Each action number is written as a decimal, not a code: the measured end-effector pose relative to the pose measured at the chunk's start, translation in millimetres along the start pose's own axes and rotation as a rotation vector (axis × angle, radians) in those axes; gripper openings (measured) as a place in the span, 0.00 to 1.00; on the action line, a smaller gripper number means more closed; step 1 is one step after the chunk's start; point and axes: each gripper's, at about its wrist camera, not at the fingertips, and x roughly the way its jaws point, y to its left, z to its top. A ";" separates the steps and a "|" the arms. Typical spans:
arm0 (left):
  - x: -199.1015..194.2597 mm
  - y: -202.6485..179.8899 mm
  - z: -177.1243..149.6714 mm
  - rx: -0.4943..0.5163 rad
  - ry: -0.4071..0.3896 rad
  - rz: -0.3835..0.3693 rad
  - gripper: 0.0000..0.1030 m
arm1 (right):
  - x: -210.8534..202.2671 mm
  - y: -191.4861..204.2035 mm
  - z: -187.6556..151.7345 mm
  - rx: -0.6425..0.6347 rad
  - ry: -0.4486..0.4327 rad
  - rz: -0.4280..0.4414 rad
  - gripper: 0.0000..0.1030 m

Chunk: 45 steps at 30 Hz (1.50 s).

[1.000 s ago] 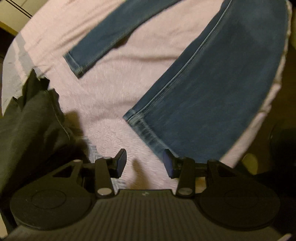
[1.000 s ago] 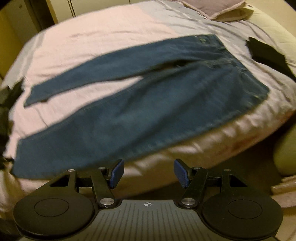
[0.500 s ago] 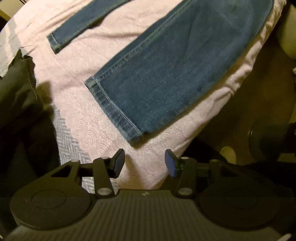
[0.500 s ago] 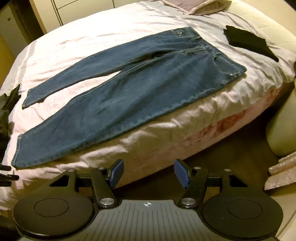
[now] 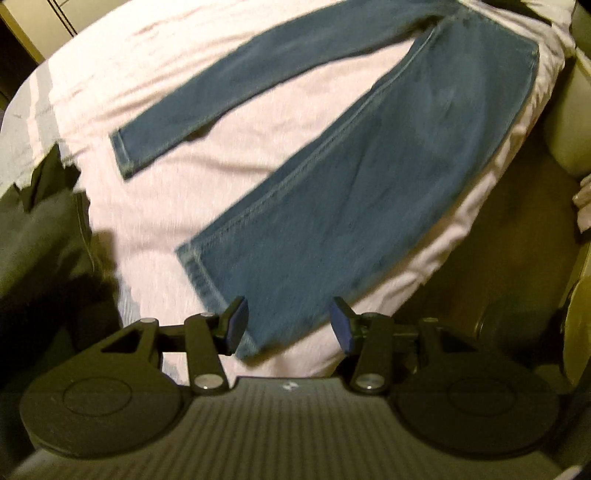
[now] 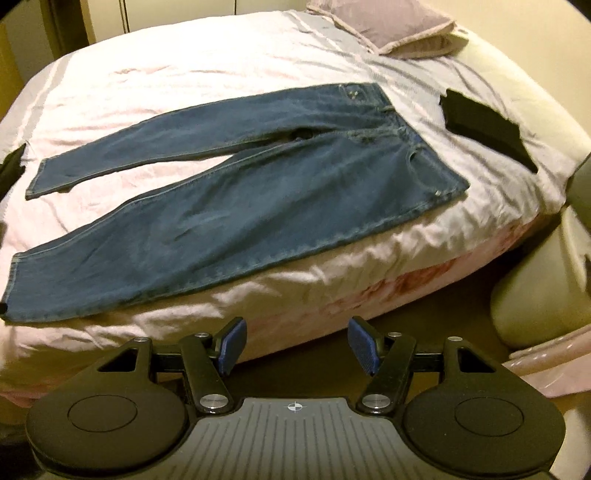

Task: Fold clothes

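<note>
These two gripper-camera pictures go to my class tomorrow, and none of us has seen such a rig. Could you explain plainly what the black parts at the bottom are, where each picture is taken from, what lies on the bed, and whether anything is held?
No robot here: a person carries a two-finger gripper in each hand, and a wide-angle camera on each looks forward along its fingers. The black parts with blue pads are those tools: the left gripper in one view, the right gripper in the other. Both are open and hold nothing.

On the bed, under a pale cover, blue jeans lie flat with legs spread apart. The left view looks from the hem end; the right view looks from the bed's side. A folded dark garment lies beyond the waistband, a pillow at the far end, and more dark cloth left of the hems.
</note>
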 end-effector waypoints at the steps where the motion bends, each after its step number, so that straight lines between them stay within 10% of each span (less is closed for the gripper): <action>1: -2.0 -1.6 2.9 0.006 -0.010 0.002 0.43 | -0.7 0.0 1.5 -0.005 -0.004 -0.002 0.63; 36: -11.1 -33.6 -3.8 0.166 -0.053 0.047 0.48 | -2.0 -23.8 -7.7 0.020 -0.012 0.020 0.63; 45: 4.4 -50.2 -29.9 0.339 -0.072 0.082 0.49 | 4.3 -20.2 -13.8 -0.093 -0.053 0.029 0.72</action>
